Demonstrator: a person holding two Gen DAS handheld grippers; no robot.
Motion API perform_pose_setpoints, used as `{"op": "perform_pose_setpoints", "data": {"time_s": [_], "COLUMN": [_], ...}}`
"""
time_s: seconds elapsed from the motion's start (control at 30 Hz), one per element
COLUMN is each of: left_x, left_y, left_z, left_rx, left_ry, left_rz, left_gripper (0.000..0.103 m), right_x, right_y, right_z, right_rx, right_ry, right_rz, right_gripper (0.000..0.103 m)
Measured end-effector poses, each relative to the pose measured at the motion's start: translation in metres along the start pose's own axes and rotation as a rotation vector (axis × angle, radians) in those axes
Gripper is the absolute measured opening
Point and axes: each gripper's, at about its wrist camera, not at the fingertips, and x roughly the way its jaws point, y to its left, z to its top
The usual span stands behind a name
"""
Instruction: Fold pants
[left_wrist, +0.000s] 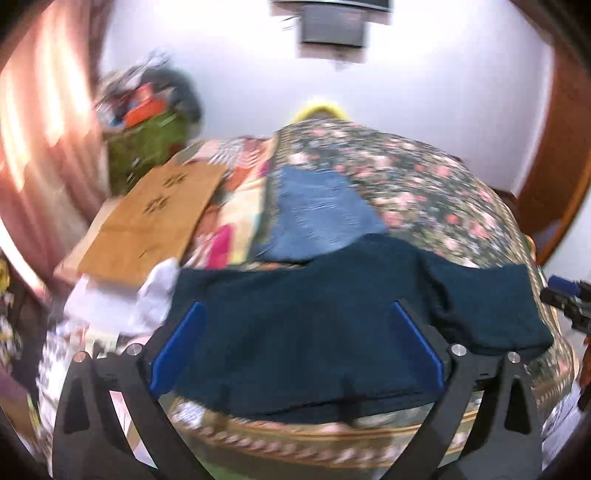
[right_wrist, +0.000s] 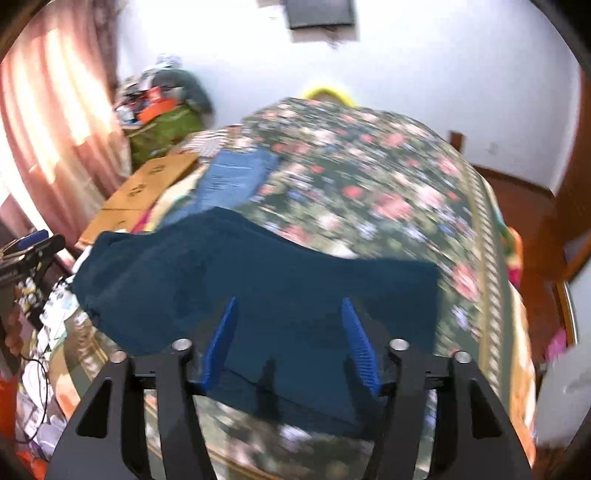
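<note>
While both grippers hang above the near edge of the bed (right_wrist: 491, 236), caught between two folds of the dark teal pants (left_wrist: 314, 325). Left gripper (left_wrist: 295, 347): fingers (left_wrist: 177, 347) spread about as wide as they go, nothing between them, cloth only seen below and beyond. Right gripper (right_wrist: 291, 343): fingers (right_wrist: 360, 343) roughly half parted, likewise released, with no fabric pinched; contact with the cloth not evident, though blur makes that hard to swear to. Just beyond the fingertips, the pants lying flat across the near part of the floral bedspread (left_wrist: 424, 177), already looking doubled over, one end spread toward the right. By judgement, one fold set down and let go; next, probably a fresh grasp on an end or edge, both hands together, carried over squarely so the layers stay aligned. Farther on, folded light-blue jeans (left_wrist: 317, 214) touching the far edge of the pants, a cardboard sheet (left_wrist: 147, 218) to the left, then a cluttered green bag (left_wrist: 147, 147) by the wall.
</note>
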Motion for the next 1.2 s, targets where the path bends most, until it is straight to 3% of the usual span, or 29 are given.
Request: {"op": "perform_pose_setpoints", "data": {"time_s": [0.17,0.3,0.5,0.6,0.83,0.93,0.97,1.0,1.03,1.07,1.1,1.2], "left_x": [0.029,0.049,0.078,0.097,0.127,0.14,0.143,0.148,0.149,0.149,0.151,0.143], "left_y": [0.069,0.1,0.114,0.112,0.102,0.103,0.103,0.104,0.104,0.105,0.103,0.093], "left_z": [-0.03,-0.062,-0.098,-0.109,-0.1,-0.091,-0.089,-0.085,-0.083,-0.081,-0.076,-0.064], "left_rx": [-0.175,-0.289,-0.418,-0.511,-0.57,-0.597,-0.603,-0.6,-0.588,-0.567,-0.542,-0.453], "left_ry": [0.159,0.292,0.433,0.512,0.527,0.538,0.542,0.541,0.537,0.525,0.51,0.446], "left_rz": [0.006,-0.033,-0.16,-0.309,-0.393,-0.382,-0.374,-0.353,-0.321,-0.28,-0.251,-0.179], "left_gripper": [0.101,0.101,0.101,0.101,0.101,0.101,0.098,0.088,0.076,0.055,0.045,0.026], "right_x": [0.03,0.062,0.096,0.104,0.103,0.104,0.105,0.105,0.105,0.105,0.105,0.103], "right_y": [0.042,0.072,0.086,0.087,0.086,0.086,0.085,0.085,0.085,0.084,0.083,0.08], "right_z": [0.007,0.008,0.0,-0.007,-0.008,-0.007,-0.007,-0.007,-0.007,-0.006,-0.007,-0.006], "right_rx": [-0.044,-0.079,-0.084,-0.086,-0.089,-0.083,-0.08,-0.077,-0.074,-0.07,-0.069,-0.049], "right_ry": [0.026,0.082,0.192,0.221,0.221,0.22,0.218,0.217,0.216,0.214,0.214,0.21], "right_rz": [0.094,0.135,0.148,0.133,0.152,0.16,0.164,0.167,0.169,0.173,0.177,0.184], "right_gripper": [0.06,0.06,0.06,0.062,0.063,0.063,0.063,0.063,0.063,0.063,0.063,0.063]}}
